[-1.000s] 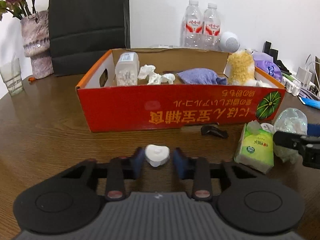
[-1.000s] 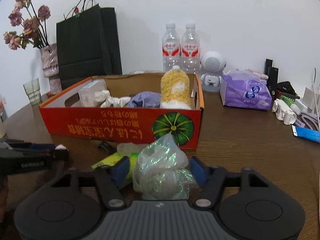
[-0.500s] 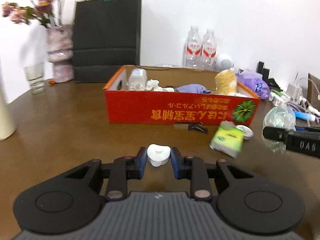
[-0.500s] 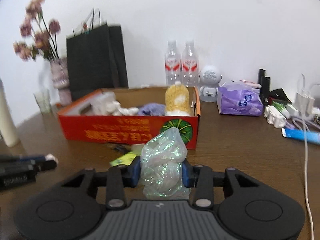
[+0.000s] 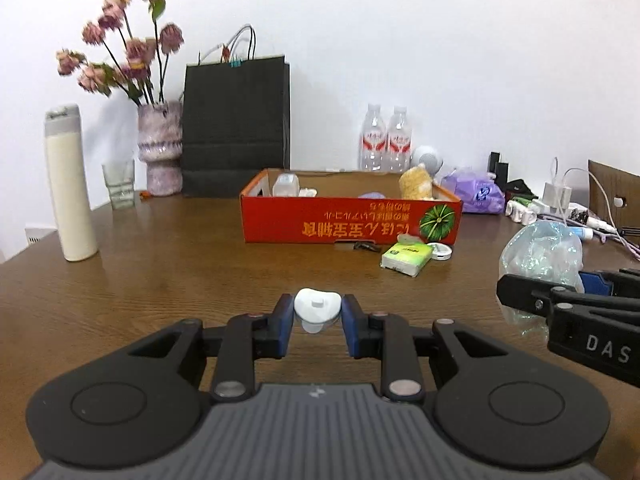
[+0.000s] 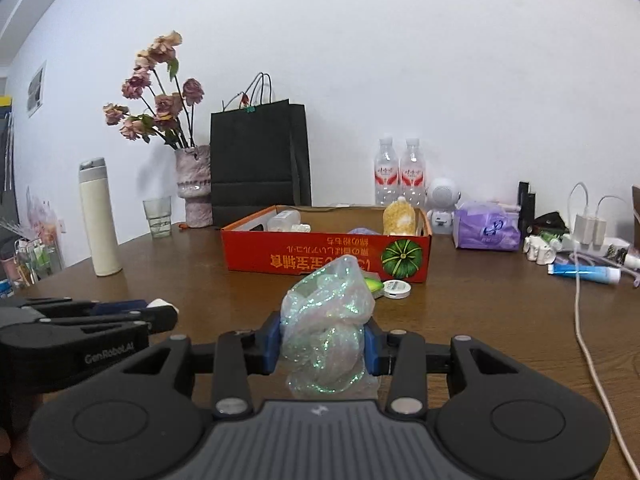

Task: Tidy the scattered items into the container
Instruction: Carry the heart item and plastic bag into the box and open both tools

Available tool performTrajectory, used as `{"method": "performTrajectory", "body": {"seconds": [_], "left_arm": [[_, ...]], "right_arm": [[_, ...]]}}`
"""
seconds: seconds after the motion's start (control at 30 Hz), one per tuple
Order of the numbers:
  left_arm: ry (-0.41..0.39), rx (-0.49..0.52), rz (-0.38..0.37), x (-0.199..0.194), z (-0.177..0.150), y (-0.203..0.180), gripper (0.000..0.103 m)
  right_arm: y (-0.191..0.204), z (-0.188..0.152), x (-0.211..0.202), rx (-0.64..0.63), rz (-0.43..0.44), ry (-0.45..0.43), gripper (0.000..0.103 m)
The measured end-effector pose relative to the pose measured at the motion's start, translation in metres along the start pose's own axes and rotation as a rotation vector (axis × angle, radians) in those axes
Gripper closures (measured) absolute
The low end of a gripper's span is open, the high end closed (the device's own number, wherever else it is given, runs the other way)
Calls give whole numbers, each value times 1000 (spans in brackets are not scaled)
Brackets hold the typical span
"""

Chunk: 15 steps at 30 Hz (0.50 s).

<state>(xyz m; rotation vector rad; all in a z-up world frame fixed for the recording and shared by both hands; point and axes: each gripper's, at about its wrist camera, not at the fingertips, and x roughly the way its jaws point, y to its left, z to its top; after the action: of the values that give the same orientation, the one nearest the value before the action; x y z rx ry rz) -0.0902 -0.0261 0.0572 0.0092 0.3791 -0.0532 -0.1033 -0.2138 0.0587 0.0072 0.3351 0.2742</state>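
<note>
A white wall stands behind a brown wooden table (image 5: 168, 280) crowded along its far edge: a black paper bag (image 5: 236, 124), a vase of dried pink flowers (image 5: 160, 148), a cream flask (image 5: 70, 184) and two water bottles (image 5: 386, 138). In the middle of the table sits the red cardboard box (image 5: 348, 222), open-topped, already holding a yellow plush toy (image 5: 416, 182), a clear plastic jar (image 5: 286, 185) and some crumpled white and purple pieces. Just in front of the box's right end lie a green tissue pack (image 5: 408, 254), a round white tin (image 5: 440, 250) and a small dark clip (image 5: 366, 246), all on the bare wood.

The right gripper (image 6: 322, 340) is clamped on a crumpled iridescent plastic bag (image 6: 328, 312), which bulges above and below the blue pads and is held off the table, well short of the box. The left gripper (image 5: 316, 318) pinches a small white heart-shaped object (image 5: 317, 305) at the very tips of its narrowly set jaws, also lifted clear of the wood, with the box well ahead of it and slightly to the right. The two grippers are side by side, each showing at the edge of the other's view.
</note>
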Motion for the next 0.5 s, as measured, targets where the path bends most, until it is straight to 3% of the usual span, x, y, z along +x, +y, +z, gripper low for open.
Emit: {"method": "performTrajectory", "body": {"seconds": [0.27, 0.5], "left_arm": [[-37, 5, 0, -26, 2, -3, 77], [-64, -2, -13, -25, 10, -3, 77]], "right_arm": [[8, 2, -22, 6, 14, -30, 65], [10, 2, -18, 4, 23, -15, 65]]}}
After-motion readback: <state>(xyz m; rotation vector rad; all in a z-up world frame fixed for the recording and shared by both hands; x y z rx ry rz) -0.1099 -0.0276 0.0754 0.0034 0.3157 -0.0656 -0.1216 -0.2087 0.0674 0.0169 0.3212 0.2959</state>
